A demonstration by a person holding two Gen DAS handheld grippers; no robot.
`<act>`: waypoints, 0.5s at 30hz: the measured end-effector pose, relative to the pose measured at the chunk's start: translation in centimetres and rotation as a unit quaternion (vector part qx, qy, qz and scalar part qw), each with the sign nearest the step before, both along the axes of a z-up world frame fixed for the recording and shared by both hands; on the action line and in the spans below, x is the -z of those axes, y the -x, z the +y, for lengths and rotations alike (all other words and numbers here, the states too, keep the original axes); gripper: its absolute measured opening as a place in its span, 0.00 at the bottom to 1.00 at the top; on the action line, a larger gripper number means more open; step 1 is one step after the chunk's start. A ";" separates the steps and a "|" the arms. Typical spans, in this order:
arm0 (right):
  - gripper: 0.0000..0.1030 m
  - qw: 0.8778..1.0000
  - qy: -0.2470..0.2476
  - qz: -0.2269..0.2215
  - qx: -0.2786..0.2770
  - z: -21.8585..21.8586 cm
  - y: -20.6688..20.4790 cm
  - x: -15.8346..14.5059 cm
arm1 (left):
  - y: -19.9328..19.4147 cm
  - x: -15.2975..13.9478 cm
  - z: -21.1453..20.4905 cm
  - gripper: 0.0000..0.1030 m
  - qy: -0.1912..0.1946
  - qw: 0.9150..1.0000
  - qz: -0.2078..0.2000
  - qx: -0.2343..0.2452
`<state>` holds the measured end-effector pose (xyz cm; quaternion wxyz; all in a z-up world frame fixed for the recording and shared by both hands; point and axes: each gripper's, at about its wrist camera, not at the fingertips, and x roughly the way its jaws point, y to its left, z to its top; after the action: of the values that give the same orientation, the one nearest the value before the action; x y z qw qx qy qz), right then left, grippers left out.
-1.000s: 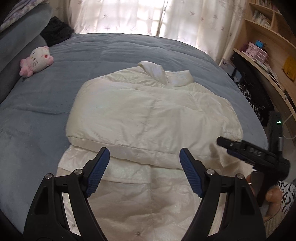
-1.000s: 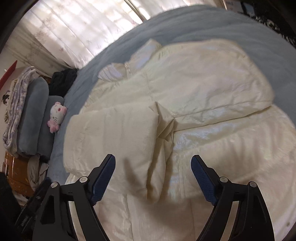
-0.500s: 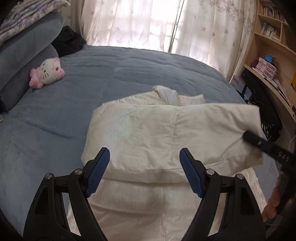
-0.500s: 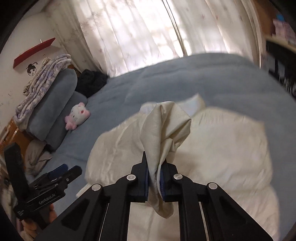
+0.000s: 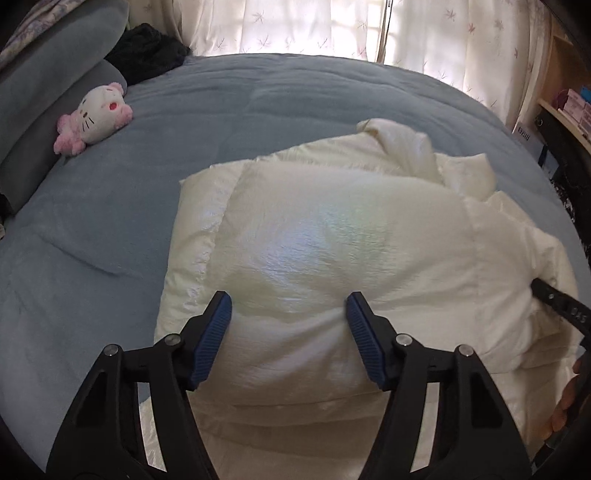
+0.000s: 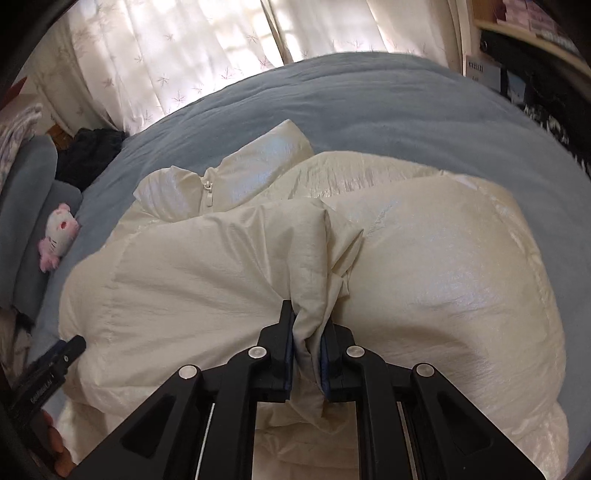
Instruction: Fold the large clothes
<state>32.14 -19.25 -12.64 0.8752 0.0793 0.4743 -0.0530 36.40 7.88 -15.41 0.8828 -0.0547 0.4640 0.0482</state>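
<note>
Over on the left wrist view, the left gripper [image 5: 288, 314] is hanging over the near half of one cream puffer jacket [image 5: 332, 240], which is lying folded on the blue bedspread [image 5: 110, 221]; its jaws have just been closing in yet are standing apart, the two blue pads [image 5: 212, 334] flanking a puffed fold, and whether they are pressing it I cannot tell. This view alone is showing the wooden shelving [image 5: 569, 107] at the right edge, and the tip of the right gripper [image 5: 554, 299] poking in over the jacket's right side. One pink-and-white plush cat [image 5: 92, 118] is sitting by one grey cushion [image 5: 40, 99], with one dark bundle of clothing [image 5: 147, 51] behind it and white curtains [image 5: 332, 26] glowing at the back. Switching to the right wrist view, the right gripper [image 6: 306, 345] is clamped tight on a bunched fold of the jacket [image 6: 221, 280], cloth spilling out between the jaws. Only here is the white zipper pull [image 6: 207, 192] at the collar showing, and the left gripper [image 6: 51, 373] is edging in at lower left with fingers [image 6: 55, 446] wrapped beneath it. The same single plush cat [image 6: 59, 236] is lying at the left.
</note>
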 end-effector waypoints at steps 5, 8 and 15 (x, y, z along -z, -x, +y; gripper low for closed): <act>0.23 1.000 0.026 0.016 -0.007 0.2 -0.2 1.0 | -1.0 1.3 0.2 0.61 -0.001 1.000 0.007 0.002; 0.46 0.999 0.030 0.020 0.010 -0.4 0.5 -0.4 | -0.8 0.7 0.2 0.61 -0.006 1.000 0.009 0.008; 0.54 0.998 -0.014 -0.062 -0.026 1.2 3.2 -6.7 | 0.9 -4.1 -0.7 0.61 0.019 0.999 -0.030 0.033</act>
<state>28.98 -18.06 -5.93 0.9028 0.0823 0.4216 -0.0190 35.53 7.18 -11.32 0.8961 -0.0578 0.4400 0.0080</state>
